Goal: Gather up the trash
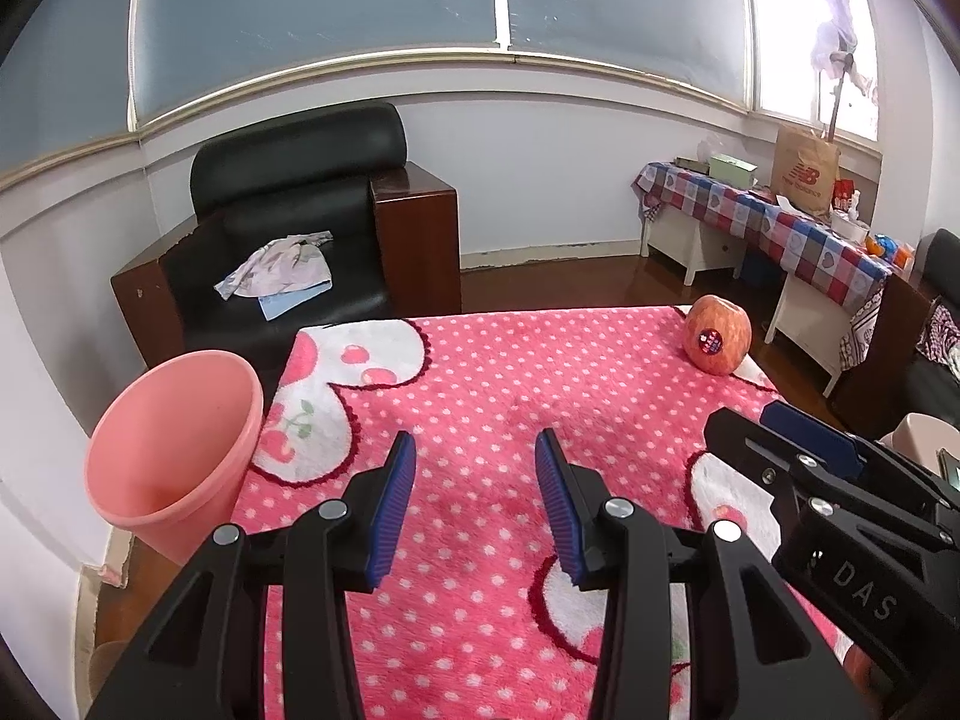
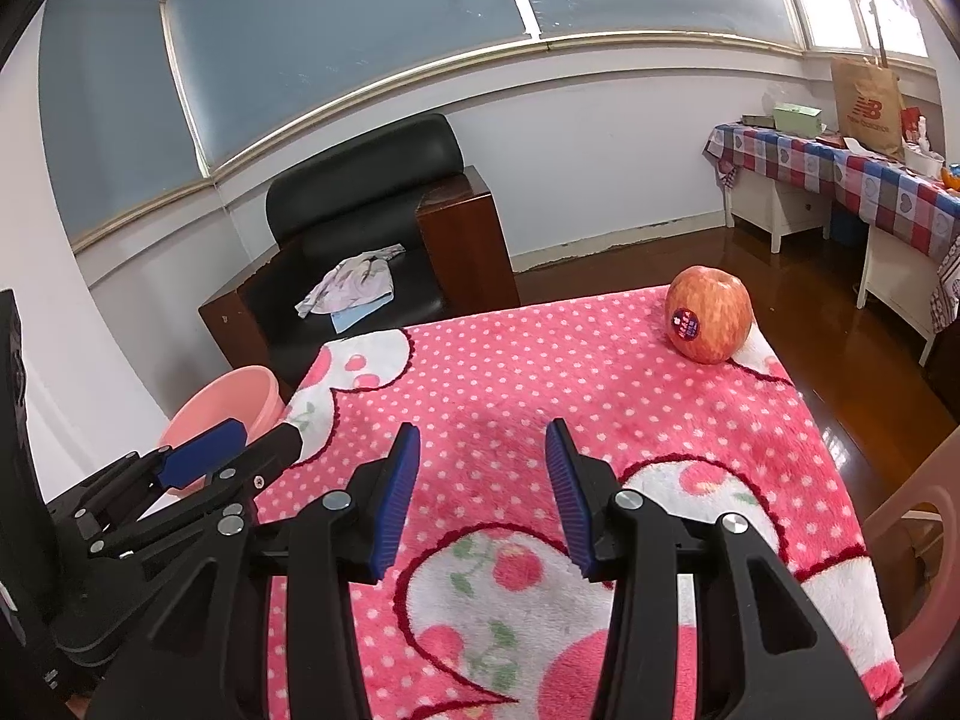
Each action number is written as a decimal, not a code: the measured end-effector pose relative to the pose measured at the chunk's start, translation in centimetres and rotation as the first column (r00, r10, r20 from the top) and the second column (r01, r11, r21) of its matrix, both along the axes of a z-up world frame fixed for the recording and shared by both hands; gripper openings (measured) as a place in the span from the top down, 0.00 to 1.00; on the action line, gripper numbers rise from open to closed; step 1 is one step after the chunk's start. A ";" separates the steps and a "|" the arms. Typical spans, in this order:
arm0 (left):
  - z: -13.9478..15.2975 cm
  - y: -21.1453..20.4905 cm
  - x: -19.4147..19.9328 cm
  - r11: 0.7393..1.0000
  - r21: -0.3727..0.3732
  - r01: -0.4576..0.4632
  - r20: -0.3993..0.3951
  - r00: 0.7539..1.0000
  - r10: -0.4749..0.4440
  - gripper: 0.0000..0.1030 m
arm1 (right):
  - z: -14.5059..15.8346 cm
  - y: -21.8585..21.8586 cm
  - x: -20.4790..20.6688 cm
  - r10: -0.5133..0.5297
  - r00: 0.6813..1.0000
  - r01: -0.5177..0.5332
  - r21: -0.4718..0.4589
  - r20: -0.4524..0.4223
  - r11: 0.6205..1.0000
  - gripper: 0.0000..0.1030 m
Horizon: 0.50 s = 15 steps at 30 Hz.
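Note:
A red-orange apple (image 1: pixel 717 341) with a purple sticker sits at the far right corner of the table; it also shows in the right wrist view (image 2: pixel 710 322). A pink plastic bin (image 1: pixel 171 453) stands left of the table, partly hidden in the right wrist view (image 2: pixel 231 399). My left gripper (image 1: pixel 475 450) is open and empty above the pink polka-dot tablecloth (image 1: pixel 510 372). My right gripper (image 2: pixel 483 441) is open and empty over the same cloth (image 2: pixel 510 372), near its front. Each gripper shows at the edge of the other's view.
A black leather armchair (image 1: pixel 288 240) with a crumpled cloth (image 1: pixel 279 267) stands behind the table. A side table with a checked cloth (image 1: pixel 780 222) and a brown paper bag (image 1: pixel 804 171) stands at the right wall. A beige chair (image 2: pixel 924 540) is at the right.

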State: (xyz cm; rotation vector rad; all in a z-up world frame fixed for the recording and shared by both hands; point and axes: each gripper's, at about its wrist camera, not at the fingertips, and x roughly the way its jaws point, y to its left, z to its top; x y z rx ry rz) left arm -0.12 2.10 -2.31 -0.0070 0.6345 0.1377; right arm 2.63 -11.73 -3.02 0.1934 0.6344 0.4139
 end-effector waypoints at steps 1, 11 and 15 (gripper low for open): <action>-0.1 0.0 0.0 1.000 -0.002 0.002 -0.001 1.000 -0.002 0.60 | -0.1 0.0 0.0 -0.001 1.000 0.001 0.000 -0.001 1.000 0.57; -0.7 0.1 0.5 1.000 -0.006 0.014 -0.021 1.000 -0.014 0.60 | -0.5 0.1 0.5 -0.011 1.000 0.011 0.001 -0.016 1.000 0.57; -0.8 0.0 0.6 1.000 -0.006 0.018 -0.025 1.000 -0.018 0.60 | -0.7 0.1 0.8 -0.011 1.000 0.011 0.004 -0.024 1.000 0.57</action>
